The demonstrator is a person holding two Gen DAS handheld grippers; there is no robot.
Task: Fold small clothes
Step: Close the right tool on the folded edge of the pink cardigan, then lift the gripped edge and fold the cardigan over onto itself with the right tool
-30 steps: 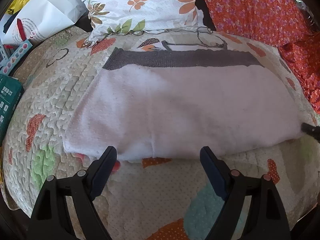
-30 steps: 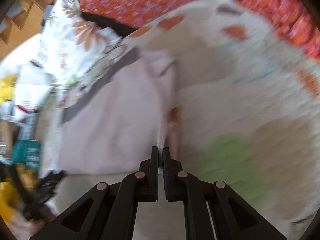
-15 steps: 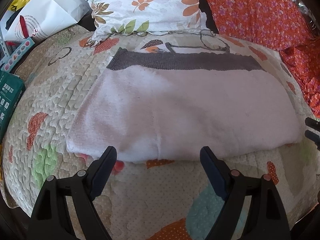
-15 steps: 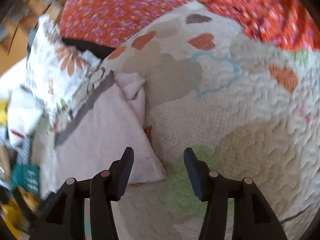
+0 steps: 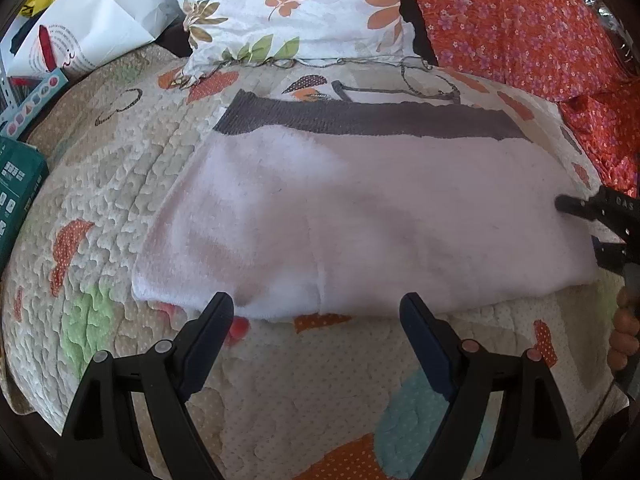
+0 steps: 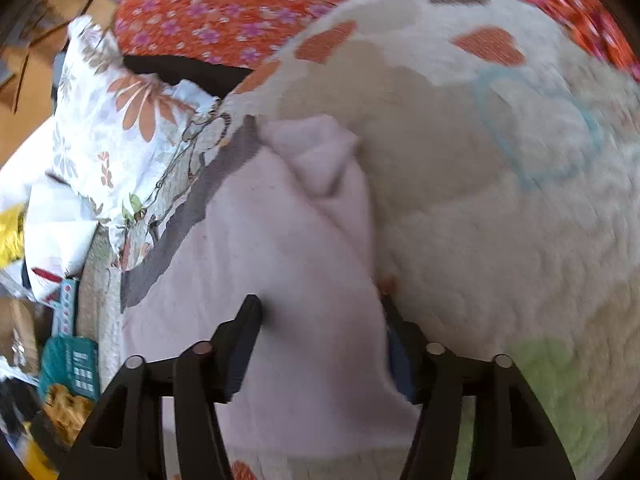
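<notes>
A pale pink fleece garment with a dark grey waistband lies folded flat on the quilted bed cover. My left gripper is open and empty, its fingertips just short of the garment's near edge. My right gripper is open, its jaws straddling the garment's right edge: one finger rests on top of the fleece, the other sits at the edge by the quilt. It also shows in the left wrist view at the far right. A bunched fold sits at the garment's far corner.
A floral pillow and orange flowered fabric lie at the back. A white paper bag and a green box sit at the left edge of the bed.
My right gripper opened, letting go of the garment's edge, then moved in over that edge with jaws wide. The left gripper stayed put and open.
</notes>
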